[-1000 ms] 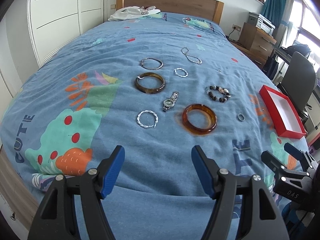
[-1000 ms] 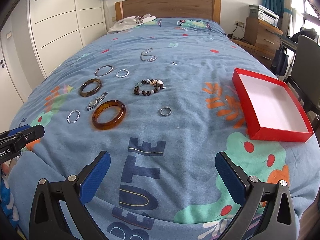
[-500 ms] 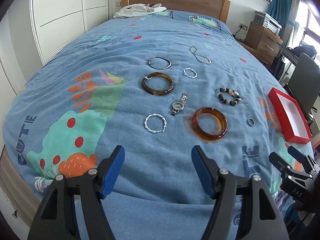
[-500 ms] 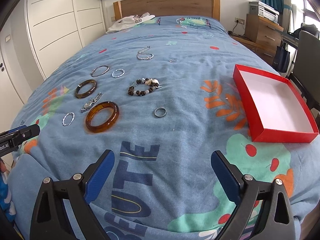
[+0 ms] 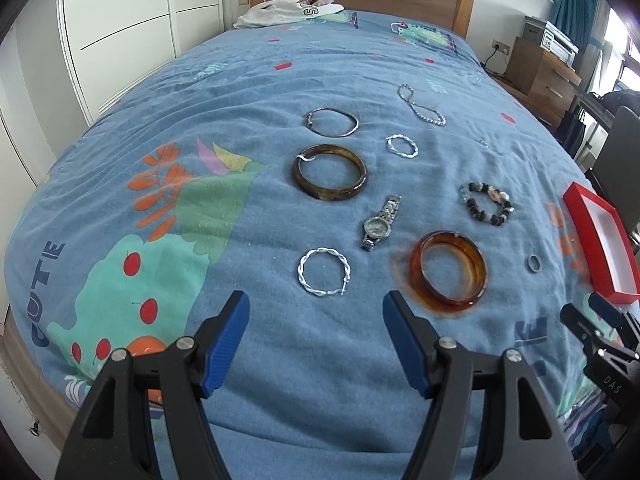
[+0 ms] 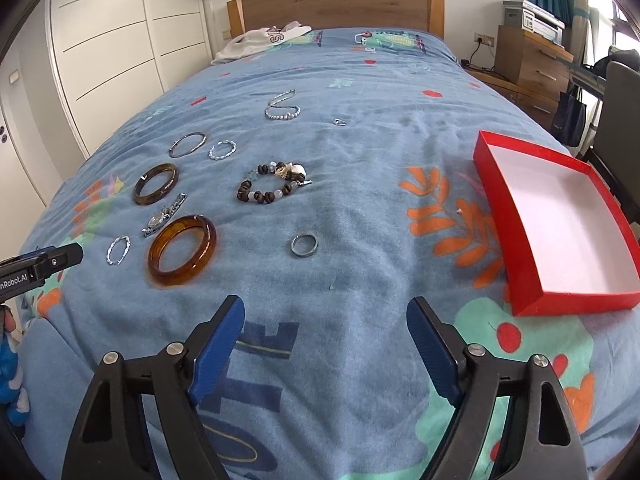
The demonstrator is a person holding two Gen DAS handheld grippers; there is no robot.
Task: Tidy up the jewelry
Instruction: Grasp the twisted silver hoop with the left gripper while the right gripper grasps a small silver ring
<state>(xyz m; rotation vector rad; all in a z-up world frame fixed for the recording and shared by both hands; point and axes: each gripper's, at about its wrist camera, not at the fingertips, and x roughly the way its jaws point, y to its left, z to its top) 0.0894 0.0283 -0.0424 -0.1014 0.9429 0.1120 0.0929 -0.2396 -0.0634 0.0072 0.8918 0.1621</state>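
Observation:
Jewelry lies spread on a blue bedspread [image 5: 280,80]. An amber bangle [image 5: 448,271] [image 6: 182,255], a twisted silver hoop [image 5: 323,271] [image 6: 118,249], a watch [image 5: 380,222], a dark bangle [image 5: 330,172], a beaded bracelet [image 6: 272,184] and a small ring [image 6: 304,245] are nearest. An empty red box [image 6: 560,220] sits at the right. My left gripper [image 5: 316,340] is open and empty, just short of the silver hoop. My right gripper [image 6: 326,348] is open and empty, short of the ring.
Farther back lie a thin silver bangle [image 5: 333,122], a small twisted ring [image 5: 402,146], a chain [image 5: 422,106] and a tiny ring [image 6: 339,121]. White clothing [image 6: 260,40] lies by the headboard. A wooden dresser [image 6: 528,56] and chair [image 6: 620,92] stand right of the bed.
Both grippers have moved forward over the bed, closer to the jewelry. The right gripper's jaws have narrowed somewhat. Nothing has been picked up.

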